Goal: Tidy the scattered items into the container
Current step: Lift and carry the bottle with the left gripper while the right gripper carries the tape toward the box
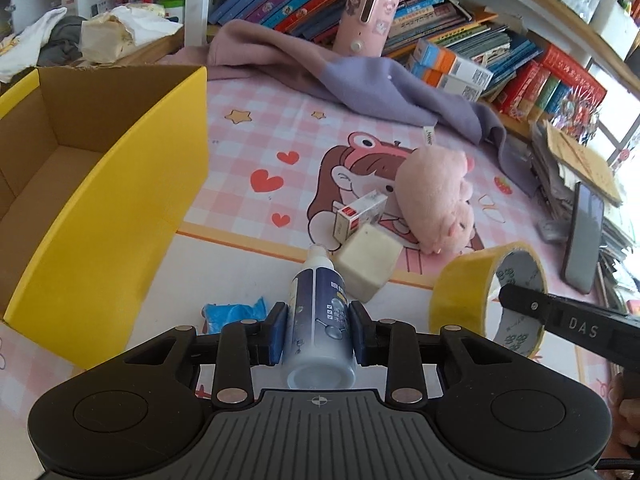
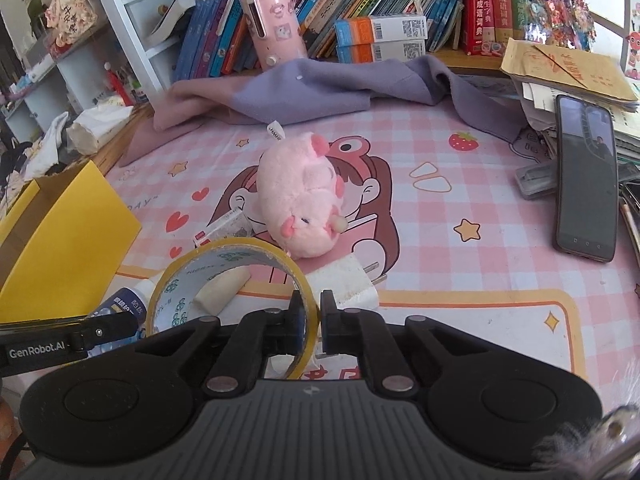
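Blue pads of the left gripper (image 1: 318, 330) clamp one white bottle (image 1: 320, 320), just right of the yellow box (image 1: 120, 208), whose cardboard interior shows nothing. Right gripper (image 2: 314, 320) pinches one tape roll (image 2: 224, 280). Beyond the bottle lie one charger (image 1: 370, 260), one small carton (image 1: 360, 214), one pink plush (image 1: 436, 196).

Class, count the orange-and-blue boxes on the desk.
2. One orange-and-blue box rests atop the other, in front of the books behind the purple cloth. More may be hidden.
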{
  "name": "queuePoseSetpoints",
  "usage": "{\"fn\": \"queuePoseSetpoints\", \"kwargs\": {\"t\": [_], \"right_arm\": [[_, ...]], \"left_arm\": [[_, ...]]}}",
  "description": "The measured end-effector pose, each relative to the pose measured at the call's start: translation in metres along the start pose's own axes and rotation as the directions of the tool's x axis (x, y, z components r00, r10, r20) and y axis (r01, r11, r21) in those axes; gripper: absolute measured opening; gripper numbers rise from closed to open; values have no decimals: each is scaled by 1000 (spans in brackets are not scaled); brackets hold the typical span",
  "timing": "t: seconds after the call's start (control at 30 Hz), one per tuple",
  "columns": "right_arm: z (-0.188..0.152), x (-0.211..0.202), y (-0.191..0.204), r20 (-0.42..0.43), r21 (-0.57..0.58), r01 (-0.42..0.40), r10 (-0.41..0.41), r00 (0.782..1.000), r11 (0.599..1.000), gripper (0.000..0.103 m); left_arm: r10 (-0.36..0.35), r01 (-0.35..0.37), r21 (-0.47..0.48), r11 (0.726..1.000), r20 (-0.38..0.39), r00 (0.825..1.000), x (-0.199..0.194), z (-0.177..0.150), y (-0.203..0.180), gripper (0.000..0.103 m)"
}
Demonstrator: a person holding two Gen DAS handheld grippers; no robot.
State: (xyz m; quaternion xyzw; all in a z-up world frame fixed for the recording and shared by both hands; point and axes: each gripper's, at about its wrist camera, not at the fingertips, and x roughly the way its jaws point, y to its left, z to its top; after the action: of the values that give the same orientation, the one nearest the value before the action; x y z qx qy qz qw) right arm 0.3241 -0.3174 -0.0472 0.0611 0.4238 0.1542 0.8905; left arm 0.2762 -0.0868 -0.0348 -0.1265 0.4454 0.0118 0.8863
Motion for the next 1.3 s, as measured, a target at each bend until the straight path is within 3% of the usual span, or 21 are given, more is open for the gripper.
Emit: {"fn": "queuePoseSetpoints", "kwargs": {"t": [0.4,0.73,0.93,1.1,1.3], "right_arm": [[-12,-28,24,48,-8,54,-53,997,999,8],[-44,-78,73,170,65,154,-163,972,986,8],[-85,-103,126,209,98,197,-214,954,976,8],[-138,-118,177,174,128,218,-238,955,968,8],[-177,-126,229,125,139,208,-225,966,968,8]], "left_arm": [[-147,147,6,989,53,988,-26,-1,13,31],[-328,318,98,943,119,937,-74,-4,45,31],[-416,404,119,907,108,903,-105,-28,92,31],[-458,454,76,888,57,887,-128,-59,145,31],[-445,444,34,895,40,894,-153,-78,200,31]]}}
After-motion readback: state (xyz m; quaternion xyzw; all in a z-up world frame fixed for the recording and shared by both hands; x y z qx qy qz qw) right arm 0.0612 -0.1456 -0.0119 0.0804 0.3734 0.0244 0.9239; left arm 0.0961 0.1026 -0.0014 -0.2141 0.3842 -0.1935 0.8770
